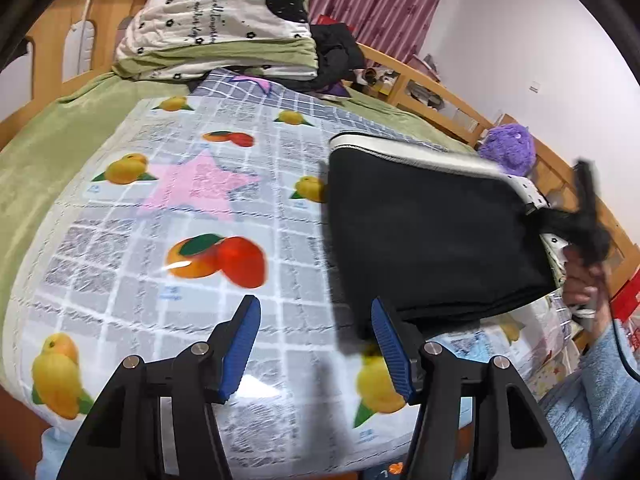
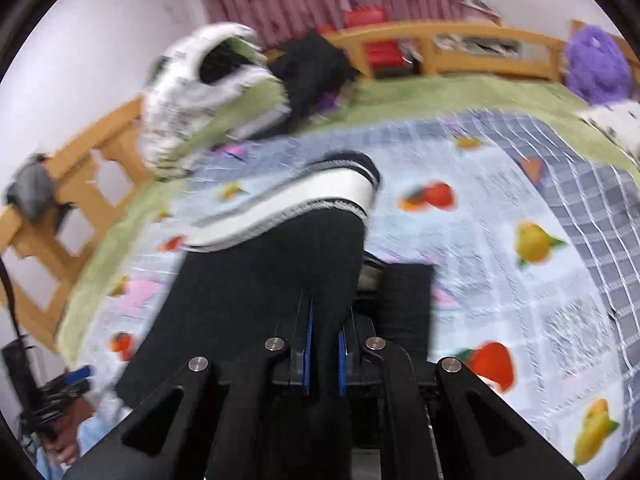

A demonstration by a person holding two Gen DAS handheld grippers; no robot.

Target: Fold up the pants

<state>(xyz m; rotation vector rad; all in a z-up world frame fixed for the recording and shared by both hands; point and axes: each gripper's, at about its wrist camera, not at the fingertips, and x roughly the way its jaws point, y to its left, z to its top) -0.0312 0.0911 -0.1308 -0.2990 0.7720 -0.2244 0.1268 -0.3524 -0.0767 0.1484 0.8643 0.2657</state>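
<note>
The folded black pants (image 1: pixel 428 236) with a white striped waistband (image 1: pixel 408 152) hang lifted above the fruit-print sheet (image 1: pixel 160 216) on the bed. My right gripper (image 1: pixel 588 216) is shut on their right edge, seen at the far right of the left wrist view. In the right wrist view the pants (image 2: pixel 260 292) run up from between the closed blue pads of my right gripper (image 2: pixel 324 344), waistband (image 2: pixel 304 204) at the far end. My left gripper (image 1: pixel 316 344) is open and empty, its right finger just below the pants' lower left corner.
A stack of folded quilts (image 1: pixel 224 28) and dark clothes (image 1: pixel 336 56) sits at the head of the bed. A wooden bed rail (image 1: pixel 440 96) runs along the far side, with a purple plush toy (image 1: pixel 508 148) near it. A green blanket (image 1: pixel 48 152) borders the sheet.
</note>
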